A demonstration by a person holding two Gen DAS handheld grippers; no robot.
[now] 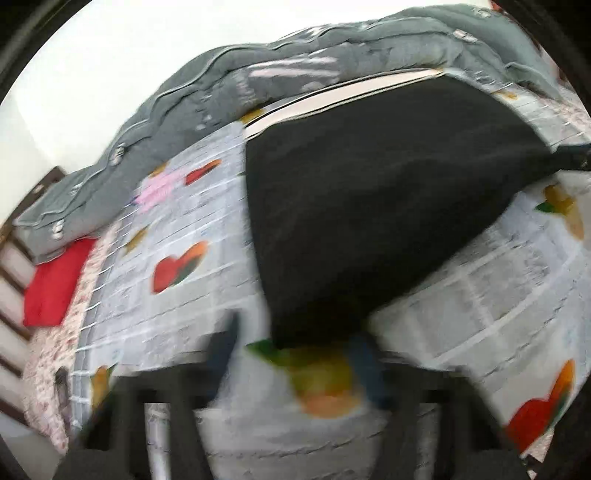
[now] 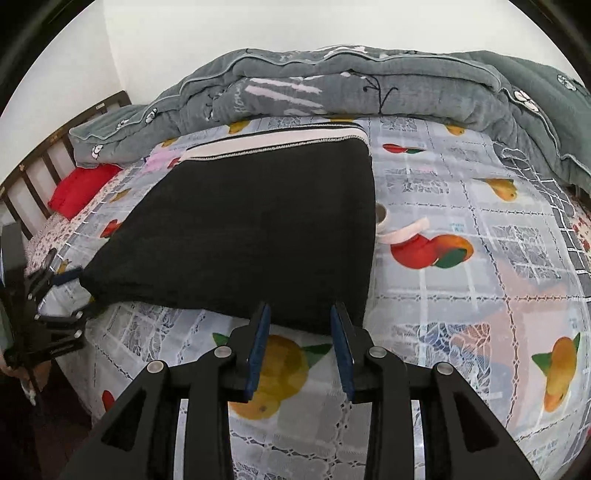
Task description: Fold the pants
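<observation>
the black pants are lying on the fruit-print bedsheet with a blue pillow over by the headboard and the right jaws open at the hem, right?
Not quite: the pillow is red, not blue, as the right wrist view shows. The rest holds: the black pants lie on the fruit-print bedsheet, and the right gripper has its jaws open at the hem.

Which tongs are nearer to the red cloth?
Left. The left tongs are at the pants' left corner, on the red cloth's side; the right tongs are at the right corner.

Bed covered by fruit-print sheet [image 2: 461,192]; grey quilt [image 2: 332,85] bunched along white wall [image 2: 258,22]; dark slatted headboard [image 2: 44,166] seen at left.
</observation>
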